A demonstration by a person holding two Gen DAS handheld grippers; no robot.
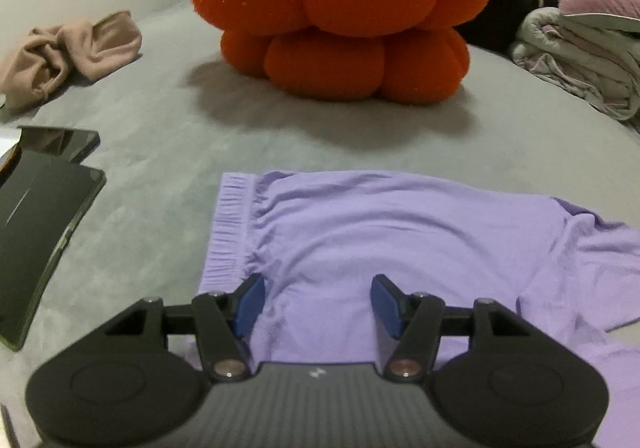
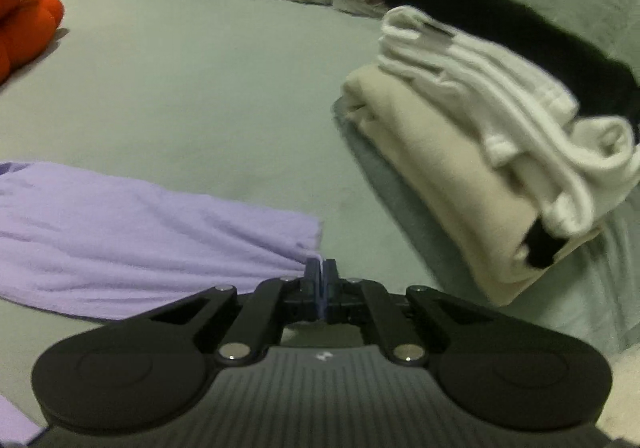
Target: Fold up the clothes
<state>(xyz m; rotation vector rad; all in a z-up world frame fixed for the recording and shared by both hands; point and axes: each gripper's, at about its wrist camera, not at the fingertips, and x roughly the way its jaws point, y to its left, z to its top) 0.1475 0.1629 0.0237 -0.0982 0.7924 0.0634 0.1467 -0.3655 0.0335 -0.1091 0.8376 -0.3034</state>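
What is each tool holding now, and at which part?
The right tool pinches the lilac garment at its end corner. The left tool is open above the garment near its waistband, holding nothing.

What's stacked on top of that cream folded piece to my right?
On the cream folded garment lies a white folded item, with a black garment beyond it. Anything beneath the cream piece is hidden.

**Two matching black grippers with blue-padded fingers**

The left gripper (image 1: 318, 306) and right gripper (image 2: 321, 280) look alike. Behind the blue-padded fingers (image 1: 253, 302), black linkage bars run back to silver pivot screws. Outside these sit rounded black housings with circular recesses. Between them lies a ribbed grey body bearing a small white logo.
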